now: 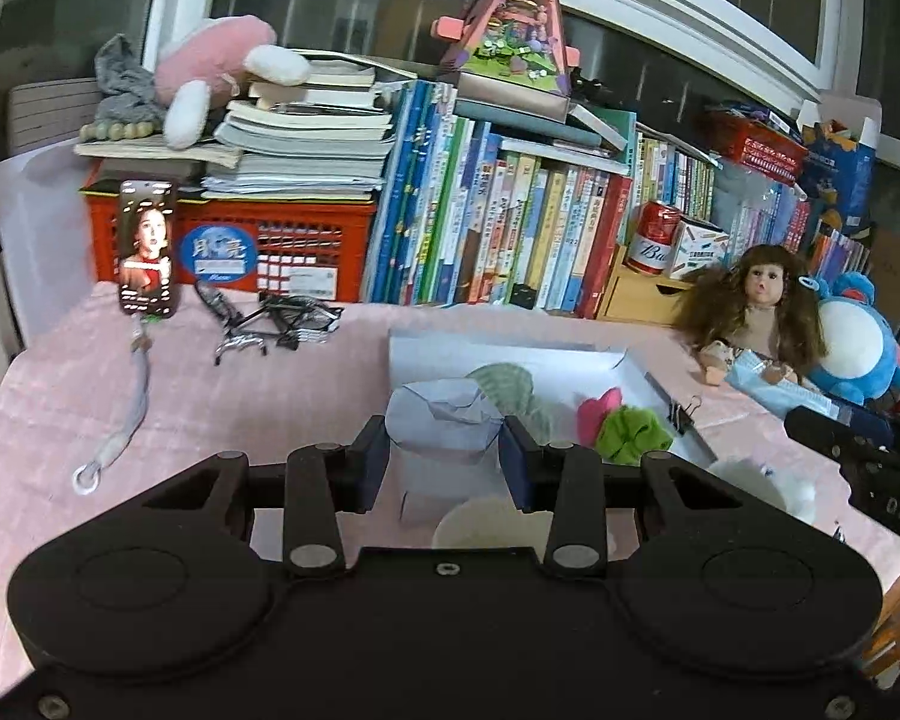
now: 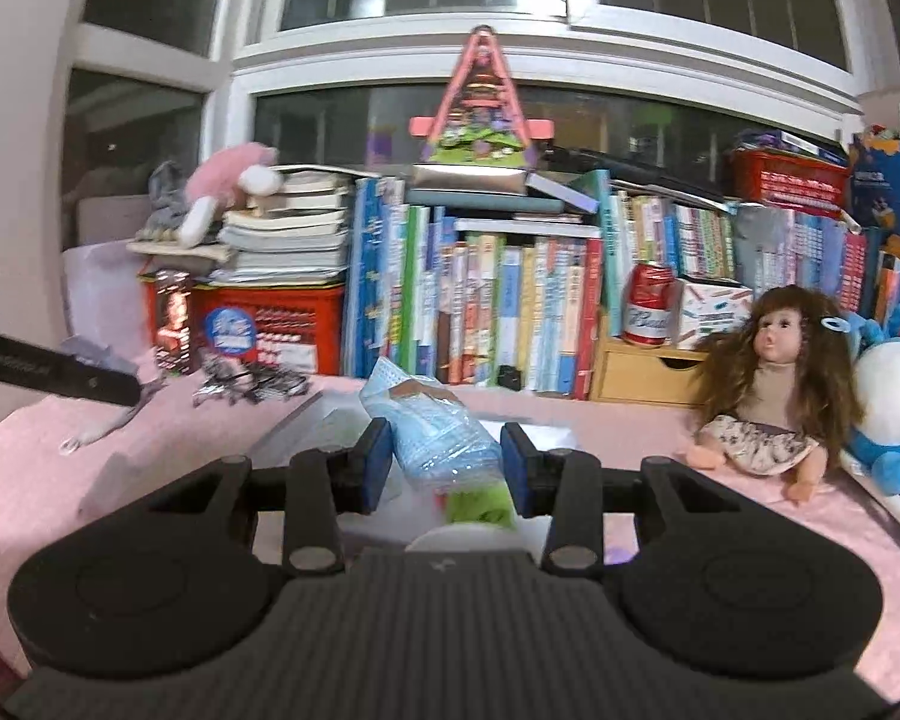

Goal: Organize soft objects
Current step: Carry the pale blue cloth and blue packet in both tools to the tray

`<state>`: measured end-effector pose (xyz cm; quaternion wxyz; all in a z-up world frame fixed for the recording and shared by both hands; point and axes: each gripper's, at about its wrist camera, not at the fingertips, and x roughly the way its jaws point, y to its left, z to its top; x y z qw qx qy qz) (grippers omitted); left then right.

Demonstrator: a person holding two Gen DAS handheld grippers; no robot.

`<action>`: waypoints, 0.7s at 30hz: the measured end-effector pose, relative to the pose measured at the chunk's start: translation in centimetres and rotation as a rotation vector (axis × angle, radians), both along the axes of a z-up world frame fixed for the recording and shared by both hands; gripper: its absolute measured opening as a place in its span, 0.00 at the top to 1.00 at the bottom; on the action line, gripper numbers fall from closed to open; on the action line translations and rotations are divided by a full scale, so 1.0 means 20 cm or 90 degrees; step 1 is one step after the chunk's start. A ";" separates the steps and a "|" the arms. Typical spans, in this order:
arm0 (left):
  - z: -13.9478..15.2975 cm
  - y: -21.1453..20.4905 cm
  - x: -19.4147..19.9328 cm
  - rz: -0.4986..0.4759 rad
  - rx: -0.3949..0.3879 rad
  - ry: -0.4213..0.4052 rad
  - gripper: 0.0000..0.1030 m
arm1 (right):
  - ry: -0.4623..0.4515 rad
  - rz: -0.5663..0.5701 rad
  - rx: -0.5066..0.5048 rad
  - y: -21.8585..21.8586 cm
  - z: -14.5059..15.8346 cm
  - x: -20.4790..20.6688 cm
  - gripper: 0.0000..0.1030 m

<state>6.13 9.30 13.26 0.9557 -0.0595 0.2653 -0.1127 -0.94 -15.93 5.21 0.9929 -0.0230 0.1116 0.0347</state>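
Clamped on soft things, both pairs of jaws: left gripper (image 1: 444, 459) pinching a pale blue-grey cloth (image 1: 444, 420) between its blue pads (image 1: 371, 461), right gripper (image 2: 444, 462) pinching a light blue packet (image 2: 435, 426), seemingly face masks in clear wrap, tilted up and to the left between the pads (image 2: 378, 462).

Just beyond the left jaws, toward the middle of the tabletop: white box (image 1: 510, 357), already holding a green knitted piece (image 1: 510, 387), a pink bit (image 1: 597, 414) and a green scrunchie (image 1: 633, 435). Clipped to its right wall, a black binder clip (image 1: 684, 414).

Judged best for this step: carry the cloth forward over the box wall, lower until it rests on the floor of the box, then spread the jaws; bring the packet in after, on the bare part, without dragging the scrunchie out.

Farther out, near the right edge: doll (image 2: 762, 384) and blue plush (image 2: 894, 396). Along the back edge: books (image 1: 498, 228), red crate (image 1: 234, 240), phone (image 1: 148, 249). Pink tablecloth (image 1: 240, 384) underneath.
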 end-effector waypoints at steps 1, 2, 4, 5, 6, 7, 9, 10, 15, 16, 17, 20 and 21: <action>0.01 -0.01 0.02 -0.005 0.000 -0.001 0.64 | 0.004 -0.007 0.003 -0.02 0.02 0.03 0.57; 0.03 -0.03 0.05 -0.009 0.002 -0.001 0.64 | 0.011 -0.013 0.006 -0.04 0.03 0.06 0.57; 0.05 -0.06 0.11 -0.015 0.008 0.000 0.64 | 0.028 -0.021 0.009 -0.08 0.05 0.13 0.57; 0.06 -0.08 0.14 -0.014 0.011 0.005 0.64 | 0.035 -0.026 0.010 -0.10 0.06 0.16 0.57; 0.07 -0.10 0.18 -0.015 0.013 0.014 0.64 | 0.044 -0.031 0.010 -0.11 0.06 0.19 0.57; 0.08 -0.11 0.22 -0.020 0.011 0.025 0.64 | 0.054 -0.037 0.013 -0.13 0.07 0.22 0.57; 0.08 -0.14 0.30 -0.026 0.001 0.051 0.64 | 0.078 -0.043 0.025 -0.16 0.08 0.29 0.57; 0.08 -0.16 0.35 -0.033 -0.003 0.066 0.64 | 0.093 -0.046 0.034 -0.19 0.08 0.33 0.57; 0.04 -0.23 0.56 -0.044 -0.004 0.129 0.64 | 0.166 -0.057 0.072 -0.28 0.09 0.51 0.57; 0.04 -0.24 0.60 -0.044 -0.004 0.142 0.64 | 0.183 -0.059 0.083 -0.30 0.09 0.55 0.57; 0.02 -0.25 0.65 -0.042 -0.006 0.155 0.64 | 0.198 -0.061 0.093 -0.32 0.09 0.59 0.57; -0.02 -0.28 0.76 -0.038 -0.008 0.192 0.64 | 0.245 -0.066 0.122 -0.36 0.06 0.69 0.57; -0.04 -0.29 0.79 -0.036 -0.007 0.200 0.64 | 0.261 -0.069 0.130 -0.37 0.04 0.72 0.57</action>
